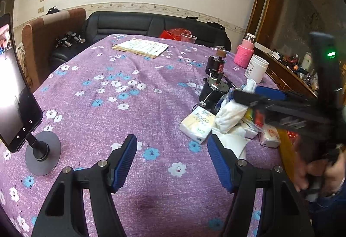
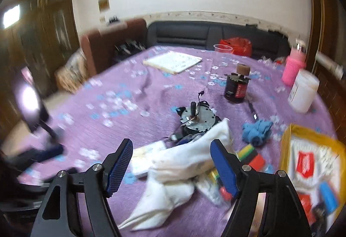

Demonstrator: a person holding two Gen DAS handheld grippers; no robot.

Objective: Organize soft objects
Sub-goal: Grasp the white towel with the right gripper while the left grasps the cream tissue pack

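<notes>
Approaching the pile is the step in hand, as I judge it: the right gripper (image 2: pixel 170 168) hangs over the white cloth (image 2: pixel 183 163) at lower centre of the right wrist view, its jaws wide and empty, pads apart from the fabric. Next it needs to descend and close on a fold. The left gripper (image 1: pixel 172 163) is also wide, holding nothing, over bare purple desk (image 1: pixel 129 107); the tissue pack (image 1: pixel 197 125) lies just right of it. A blue rag (image 2: pixel 257 131) sits at right.

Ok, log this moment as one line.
left tongs: open, empty | right tongs: open, over white cloth | tissue pack: untouched
</notes>
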